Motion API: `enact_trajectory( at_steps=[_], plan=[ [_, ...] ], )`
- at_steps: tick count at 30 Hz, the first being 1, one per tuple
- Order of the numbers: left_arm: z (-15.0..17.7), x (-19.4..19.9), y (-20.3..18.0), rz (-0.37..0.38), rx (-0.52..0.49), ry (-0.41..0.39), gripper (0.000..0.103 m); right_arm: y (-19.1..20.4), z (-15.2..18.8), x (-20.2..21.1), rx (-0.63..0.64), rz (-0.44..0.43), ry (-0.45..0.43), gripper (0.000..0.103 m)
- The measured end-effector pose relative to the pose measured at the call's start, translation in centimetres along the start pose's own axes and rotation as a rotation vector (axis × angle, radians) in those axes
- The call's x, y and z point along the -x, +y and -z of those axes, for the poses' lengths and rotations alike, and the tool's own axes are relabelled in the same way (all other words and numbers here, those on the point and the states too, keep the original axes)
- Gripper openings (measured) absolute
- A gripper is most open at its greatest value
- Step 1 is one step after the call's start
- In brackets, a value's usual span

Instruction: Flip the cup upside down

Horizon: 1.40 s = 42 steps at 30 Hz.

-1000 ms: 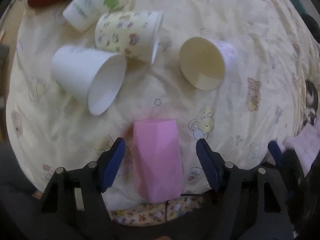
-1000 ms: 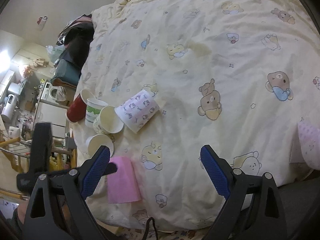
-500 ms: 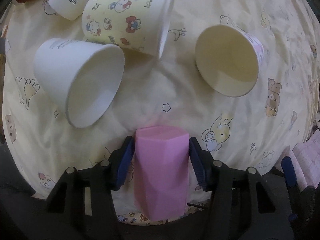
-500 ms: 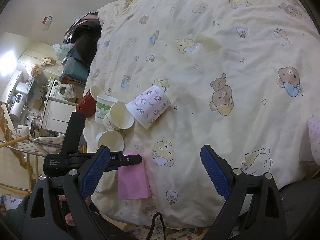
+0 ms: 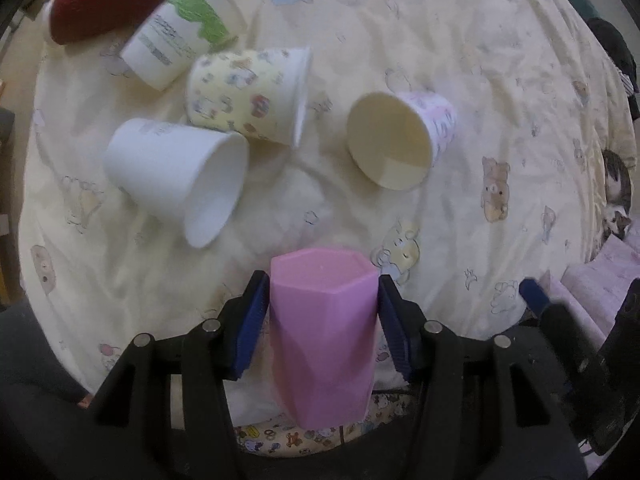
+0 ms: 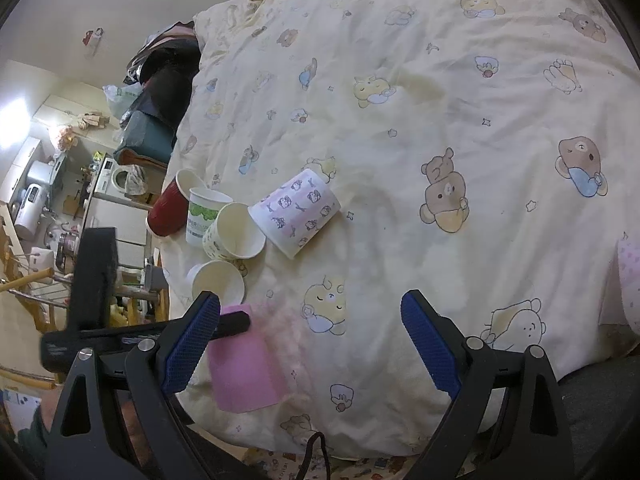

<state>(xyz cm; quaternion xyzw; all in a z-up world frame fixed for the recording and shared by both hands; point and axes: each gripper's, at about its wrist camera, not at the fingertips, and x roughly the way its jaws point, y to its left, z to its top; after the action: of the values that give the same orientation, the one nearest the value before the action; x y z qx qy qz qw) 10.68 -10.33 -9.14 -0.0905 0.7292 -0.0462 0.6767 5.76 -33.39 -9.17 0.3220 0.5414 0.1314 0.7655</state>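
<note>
My left gripper (image 5: 322,320) is shut on a pink faceted cup (image 5: 323,332). Its closed base points away from the camera and it is held a little above the bedspread. The same pink cup (image 6: 244,364) shows in the right wrist view with the left gripper's black finger (image 6: 230,325) across it. My right gripper (image 6: 310,346) is open and empty above the bedspread, to the right of the pink cup.
Several paper cups lie on their sides on the cream cartoon bedspread (image 5: 460,80): a white one (image 5: 176,176), a yellow patterned one (image 5: 248,96), a purple patterned one (image 5: 400,144), a green-printed one (image 5: 180,44) and a red one (image 5: 104,0). The bed edge runs near the left.
The left gripper closed its jaws on the pink cup, then lifted and pulled it back from the paper cups. The right gripper stayed open and nearly still.
</note>
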Motion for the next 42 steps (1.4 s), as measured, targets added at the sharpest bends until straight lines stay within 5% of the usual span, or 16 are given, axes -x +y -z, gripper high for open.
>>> enact_trajectory(
  at_steps=[14,17,23,42],
  plan=[
    [0.2,2.2,1.1,0.023,-0.045,-0.045,0.05,5.9,3.9,-7.1,0.207,-0.231,0.344,0.084],
    [0.2,2.4,1.1,0.027,-0.054,-0.045,0.05,6.4,4.2,-7.6,0.204,-0.258,0.359,0.083],
    [-0.1,2.5,1.1,0.028,-0.064,-0.041,0.05,7.0,4.8,-8.7,0.244,-0.249,0.391,0.059],
    [0.9,6.2,1.3,0.007,-0.129,-0.096,0.048,8.2,4.6,-9.1,0.358,-0.156,0.359,0.06]
  ],
)
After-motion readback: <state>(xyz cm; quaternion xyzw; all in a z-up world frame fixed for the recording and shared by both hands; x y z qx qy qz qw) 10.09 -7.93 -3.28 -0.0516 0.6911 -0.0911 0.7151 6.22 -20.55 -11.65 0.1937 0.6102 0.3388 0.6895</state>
